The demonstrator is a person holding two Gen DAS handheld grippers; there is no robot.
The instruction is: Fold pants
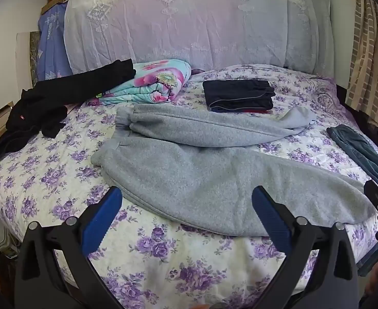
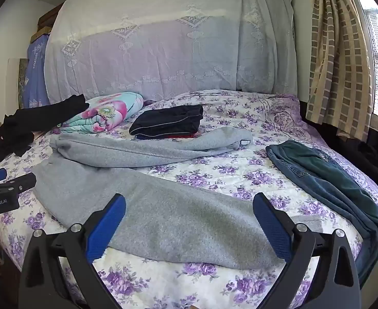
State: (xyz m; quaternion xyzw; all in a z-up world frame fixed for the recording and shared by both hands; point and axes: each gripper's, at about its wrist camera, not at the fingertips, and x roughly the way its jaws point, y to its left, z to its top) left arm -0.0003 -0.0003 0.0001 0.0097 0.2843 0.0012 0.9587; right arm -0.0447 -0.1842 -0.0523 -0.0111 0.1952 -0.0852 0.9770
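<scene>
Grey fleece sweatpants [image 1: 204, 170] [image 2: 163, 206] lie spread across the floral bedspread [image 1: 34, 170] [image 2: 240, 170], one leg along the near edge and the other leg [image 1: 204, 126] [image 2: 142, 149] angled behind it. My left gripper [image 1: 186, 198] hovers open over the near leg, nothing between its blue pads. My right gripper [image 2: 189, 206] is open too, above the same leg further right, and holds nothing. The left gripper's body [image 2: 3, 190] shows at the left edge of the right wrist view.
A folded dark stack [image 1: 240, 95] [image 2: 168, 123] sits behind the sweatpants. Black clothes [image 1: 47, 108] [image 2: 21, 128] lie at the left, a floral quilt roll [image 1: 152, 85] [image 2: 104, 113] beside them. Blue jeans [image 1: 363, 152] [image 2: 330, 180] lie along the right edge. Curtains [image 2: 340, 59] hang at right.
</scene>
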